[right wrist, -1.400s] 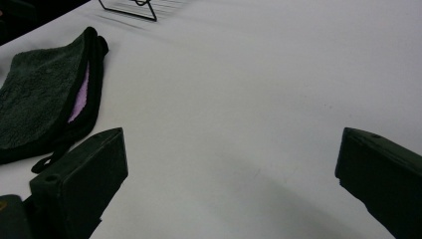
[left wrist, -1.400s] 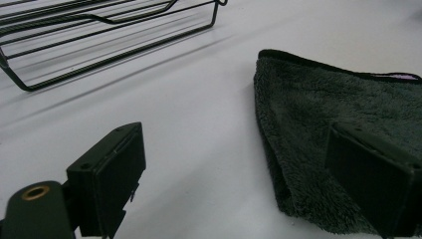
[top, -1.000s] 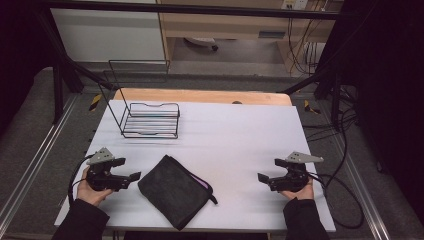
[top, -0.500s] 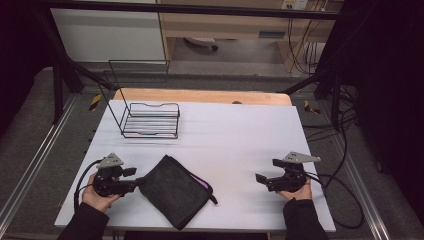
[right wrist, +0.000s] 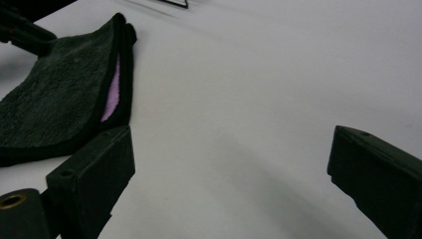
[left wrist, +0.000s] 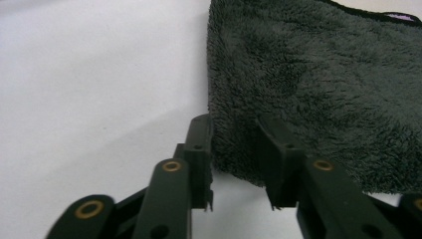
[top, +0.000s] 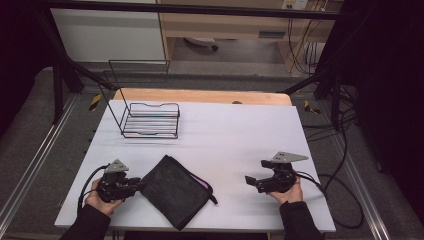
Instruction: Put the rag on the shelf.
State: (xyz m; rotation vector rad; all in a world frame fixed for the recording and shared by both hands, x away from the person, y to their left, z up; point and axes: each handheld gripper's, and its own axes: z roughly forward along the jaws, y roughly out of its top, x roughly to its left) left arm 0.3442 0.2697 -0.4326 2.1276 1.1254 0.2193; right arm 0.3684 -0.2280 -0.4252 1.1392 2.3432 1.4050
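Left gripper (top: 136, 185) is right at the near-left corner of the towel (top: 176, 191), low on the table (top: 240, 130). In the left gripper view its jaws stand a little apart with the towel's (left wrist: 318, 89) fluffy edge sitting between them. They look set around the corner, not yet pinched on it, though from this close I can't be sure whether the pads touch the pile.

Right gripper (top: 251, 180) sits well apart from the towel, over on bare table, jaws spread wide with nothing between them. In its own view the towel (right wrist: 59, 94) lies off to the side, folded, a lilac inner face peeking out along the open edge.

The towel lies folded flat at the front of the table, turned on a diagonal, between the two grippers and nearer the left one. A wire rack (top: 151, 120) stands farther back, empty as far as I can see.

Handling, by my read: soft, light, floppy, plush enough to grip well. Pinch one corner and it will droop and the fold may fall open. The open edge with the lilac showing looks the best hold for the right gripper, a layer at a time or both together.
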